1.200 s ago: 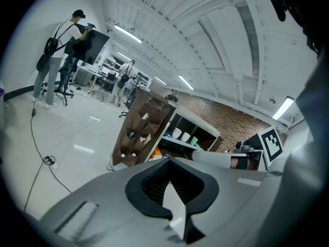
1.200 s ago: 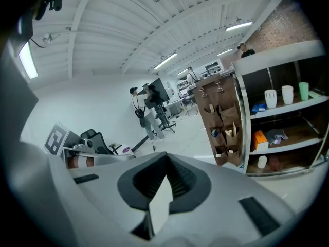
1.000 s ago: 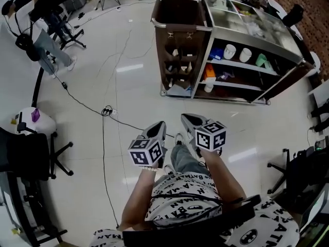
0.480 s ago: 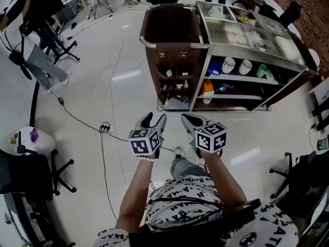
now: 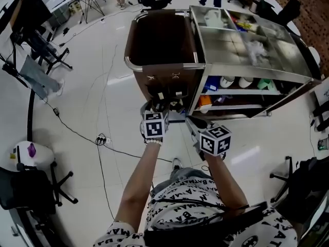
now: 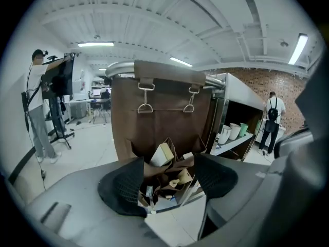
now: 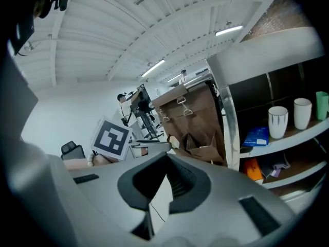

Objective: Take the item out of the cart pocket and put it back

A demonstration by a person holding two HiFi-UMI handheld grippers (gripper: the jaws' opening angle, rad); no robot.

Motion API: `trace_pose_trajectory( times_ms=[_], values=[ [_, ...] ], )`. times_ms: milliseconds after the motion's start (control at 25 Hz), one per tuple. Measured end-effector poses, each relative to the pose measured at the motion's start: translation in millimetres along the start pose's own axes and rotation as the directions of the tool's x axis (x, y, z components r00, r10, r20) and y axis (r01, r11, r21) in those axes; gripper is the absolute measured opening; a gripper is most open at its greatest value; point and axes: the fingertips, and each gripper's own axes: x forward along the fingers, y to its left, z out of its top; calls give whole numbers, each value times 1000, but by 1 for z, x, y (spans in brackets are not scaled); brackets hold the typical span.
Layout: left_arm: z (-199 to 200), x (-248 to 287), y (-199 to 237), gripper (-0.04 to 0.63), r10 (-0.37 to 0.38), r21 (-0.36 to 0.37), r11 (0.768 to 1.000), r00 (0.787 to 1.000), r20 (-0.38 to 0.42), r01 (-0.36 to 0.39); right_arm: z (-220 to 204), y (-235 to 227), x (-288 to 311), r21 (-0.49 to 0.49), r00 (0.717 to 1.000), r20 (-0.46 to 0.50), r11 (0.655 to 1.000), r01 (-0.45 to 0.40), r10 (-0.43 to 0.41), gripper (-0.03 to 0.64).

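A: On the housekeeping cart (image 5: 241,68) hangs a brown bag (image 6: 164,117); a cream box (image 6: 161,154) sits in its upper pocket (image 6: 163,170); what might fail?

B: The left gripper (image 6: 168,181), near it, jaws opening and empty, could snag the pocket's soft lip or pinch a neighbouring packet; the right gripper (image 7: 164,181) is closed, idle.

Bright ceiling strip lights (image 6: 95,44) glare off the glossy floor (image 5: 92,112); fisheye edges darken.
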Motion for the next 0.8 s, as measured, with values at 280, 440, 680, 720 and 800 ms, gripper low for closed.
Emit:
trace_pose_trajectory(
  times_ms=[280, 440, 680, 720, 800],
  values=[
    [0, 54, 7, 221, 59, 51, 997, 996, -67, -55, 7, -43, 6, 28, 999, 4, 999, 37, -37, 0],
    [3, 54, 14, 112, 93, 56, 994, 994, -66, -89, 8, -48, 6, 35, 999, 6, 999, 42, -42, 0],
    [19, 25, 24, 74, 115, 28, 993, 993, 15, -116, 5, -34, 3, 31, 999, 12, 999, 29, -30, 0],
    [23, 17, 24, 72, 116, 22, 993, 993, 31, -117, 6, -29, 2, 26, 1000, 15, 999, 25, -26, 0],
    [33, -2, 26, 72, 115, 13, 993, 991, 68, -116, 8, -18, 1, 17, 1000, 23, 1000, 15, -16, 0]
  ],
)
